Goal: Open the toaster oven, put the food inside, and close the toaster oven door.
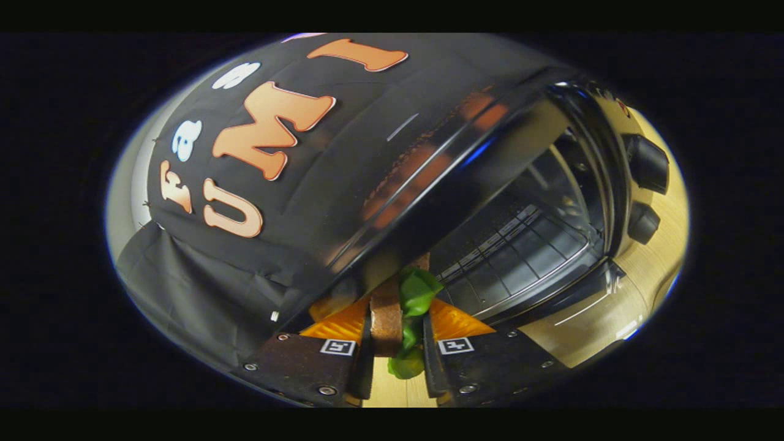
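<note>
The gripper [398, 343] is clenched on a sandwich [398, 312], a brown slab of bread with a green lettuce leaf against its right face, held upright on edge between the two fingers [306, 361]. Both fingers press on it from either side, and the lettuce hangs down past the bread's lower end into the gap between them. The top of the sandwich reaches just ahead of the fingertips.

Beyond the fingers, toward 1 o'clock, stands the toaster oven [588, 184], seen strongly tilted. Its door [422, 184] is open, a dark glossy pane running from 11 o'clock off the sandwich up toward 1 o'clock, mirroring the booth wall behind. Past the door's edge the oven cavity shows, with a wire rack [520, 245] lying inside it at about 2 o'clock from the sandwich. Two black knobs [646, 184] sit on the oven's control panel, farther out at 2 o'clock, one above the other.

The oven rests on a light wooden table [649, 269], whose surface also shows between the fingers beneath the lettuce.
</note>
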Motion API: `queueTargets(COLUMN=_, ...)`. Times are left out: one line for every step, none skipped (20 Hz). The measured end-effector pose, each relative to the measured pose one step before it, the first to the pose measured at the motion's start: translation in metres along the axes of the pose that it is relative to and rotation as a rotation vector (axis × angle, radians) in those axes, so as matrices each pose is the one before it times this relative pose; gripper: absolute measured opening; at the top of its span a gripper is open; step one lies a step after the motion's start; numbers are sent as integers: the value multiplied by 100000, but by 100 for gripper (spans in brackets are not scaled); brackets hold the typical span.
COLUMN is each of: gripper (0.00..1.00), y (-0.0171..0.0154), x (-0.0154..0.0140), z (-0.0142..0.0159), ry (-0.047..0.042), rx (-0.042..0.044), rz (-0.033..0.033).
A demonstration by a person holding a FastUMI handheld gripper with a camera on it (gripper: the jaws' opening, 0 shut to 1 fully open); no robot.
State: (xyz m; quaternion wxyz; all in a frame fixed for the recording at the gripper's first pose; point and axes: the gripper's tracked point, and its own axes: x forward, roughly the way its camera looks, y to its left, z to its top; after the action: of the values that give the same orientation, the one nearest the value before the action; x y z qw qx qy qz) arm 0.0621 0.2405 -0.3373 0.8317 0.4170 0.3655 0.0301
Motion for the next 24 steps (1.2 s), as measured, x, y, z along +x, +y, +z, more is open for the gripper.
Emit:
queueTargets(gripper=35, y=175, x=112, z=-47, ry=-1086, rx=-1181, rz=-215)
queueTargets(gripper=35, y=29, x=246, z=38, ry=-976, rx=-1071, rz=-260)
queueTargets(gripper=34, y=-35, x=185, z=44, ry=-1111, rx=-1081, rz=-445)
queueTargets(gripper=35, y=-9, x=194, z=102, ry=-1317, rx=-849, rz=-759)
queueTargets(gripper=35, y=33, x=30, z=11, ry=-1245, rx=-991, rz=-458)
queueTargets(gripper=35, y=-34, x=154, z=179, ry=-1615, rx=-1456, rz=-544)
queueTargets(gripper=35, y=28, x=207, z=110, ry=-1354, rx=-1942, rz=-694)
queueTargets(gripper=35, y=34, x=124, z=72, ry=-1505, rx=-2129, rz=-549)
queueTargets(gripper=36, y=-26, x=150, z=90, ry=-1420, rx=-2404, rz=-1019)
queueTargets(gripper=38, y=9, x=197, z=90, ry=-1023, rx=-2169, rz=-766)
queueTargets(gripper=39, y=-16, x=26, z=125, ry=-814, rx=-2004, rz=-847)
queueTargets(gripper=39, y=5, x=138, z=67, ry=-379, rx=-1581, rz=-694)
queueTargets(gripper=39, y=-225, x=-108, z=-127, ry=-35, rx=-1339, rz=-1266)
queueTargets(gripper=39, y=-323, x=23, z=183, ry=-912, rx=-1515, rz=-1918)
queueTargets(gripper=44, y=-352, x=-119, z=205, ry=-595, rx=-1384, rz=-1903)
queueTargets(gripper=49, y=-322, x=149, z=69, ry=329, rx=-943, rz=-1984)
queueTargets(gripper=57, y=-389, x=-563, z=18, ry=654, rx=-444, rz=-2239)
queueTargets(gripper=62, y=-507, x=96, z=3, ry=1232, rx=-211, rz=-1819)
queueTargets(gripper=70, y=-381, x=-113, z=-165, ry=1585, rx=288, rz=-1453)
queueTargets(gripper=74, y=-176, x=-130, z=-147, ry=1712, rx=608, rz=-273)
queueTargets(gripper=80, y=-111, x=-424, z=-63, ry=1142, rx=81, rz=-461)
queueTargets(gripper=83, y=-52, x=-425, z=120, ry=310, rx=-589, rz=310)
queueTargets(gripper=87, y=41, x=-436, z=187, ry=-239, rx=-1129, rz=347)
queueTargets(gripper=88, y=36, x=-467, z=177, ry=45, rx=-728, rz=537)
